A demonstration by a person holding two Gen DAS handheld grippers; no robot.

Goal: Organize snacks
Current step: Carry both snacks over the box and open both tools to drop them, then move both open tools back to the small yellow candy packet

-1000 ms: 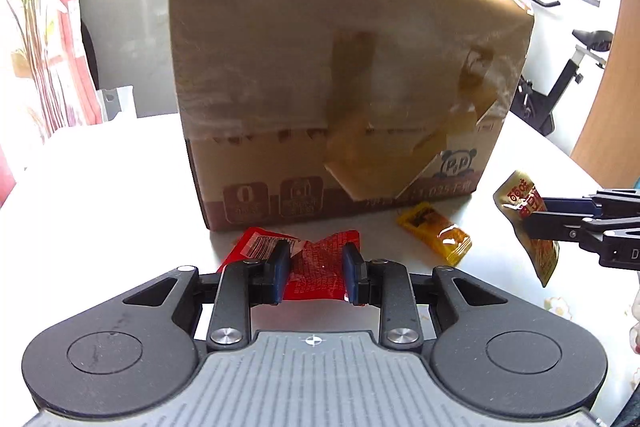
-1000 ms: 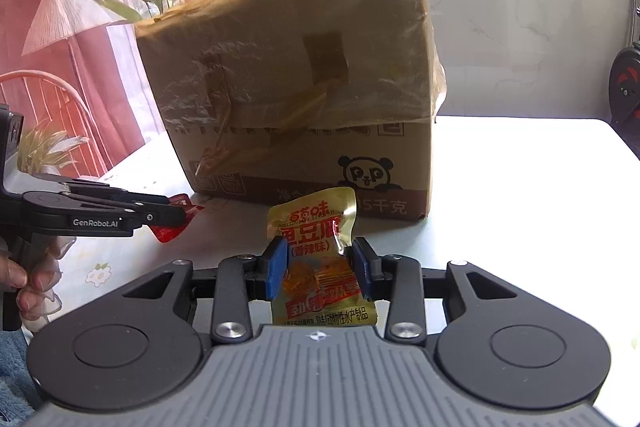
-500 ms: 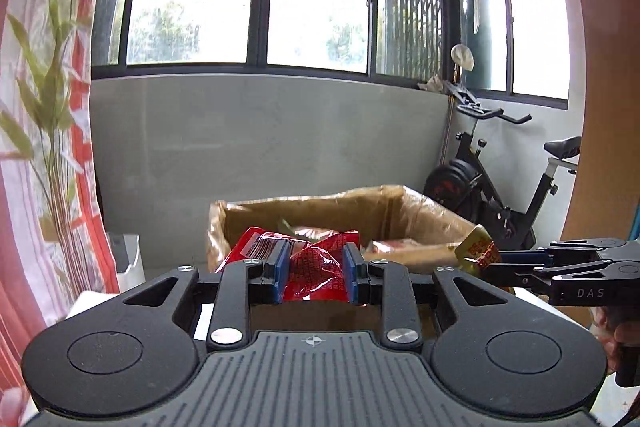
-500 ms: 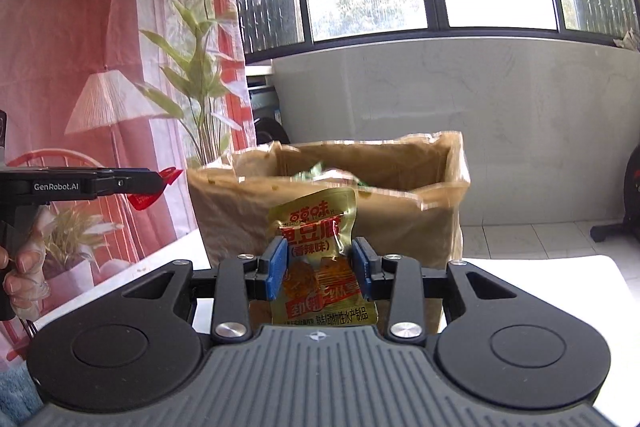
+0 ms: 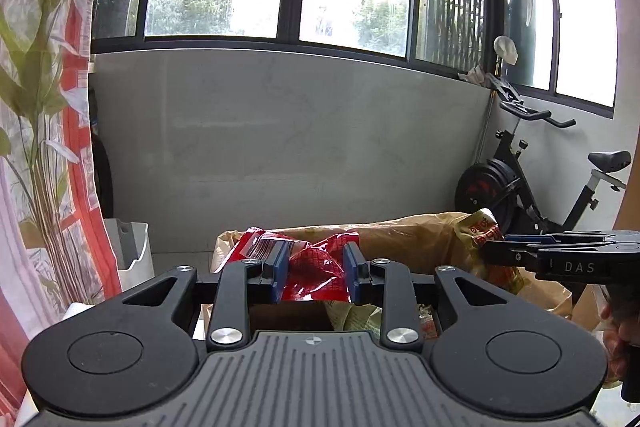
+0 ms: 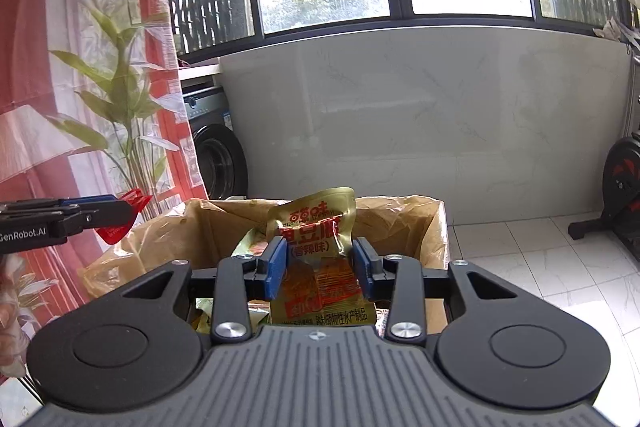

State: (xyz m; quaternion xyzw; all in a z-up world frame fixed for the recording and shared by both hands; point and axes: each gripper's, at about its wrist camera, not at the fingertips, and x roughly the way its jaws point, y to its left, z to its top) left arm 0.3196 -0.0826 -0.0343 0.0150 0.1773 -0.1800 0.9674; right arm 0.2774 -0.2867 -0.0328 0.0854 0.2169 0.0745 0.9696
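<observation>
Now both over box (image 6: 400,223): left gripper (image 5: 314,271) pinches red packet (image 5: 316,267); right gripper (image 6: 320,269) opening around gold pouch (image 6: 316,227); pouch may snag rim, probably.

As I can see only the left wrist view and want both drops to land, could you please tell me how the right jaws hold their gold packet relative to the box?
Observer: The gold foil snack packet stands upright between the right gripper pads, which clamp it at mid-height. The open brown cardboard box lies just beyond and below.
Operator: Thank you. How does my left side look from there?
Observer: Seen side-on, the left gripper reaches in from the left edge. The tip of its red plastic snack packet pokes past the jaws, left of the box's near corner. I cannot tell whether it is over the opening.
</observation>
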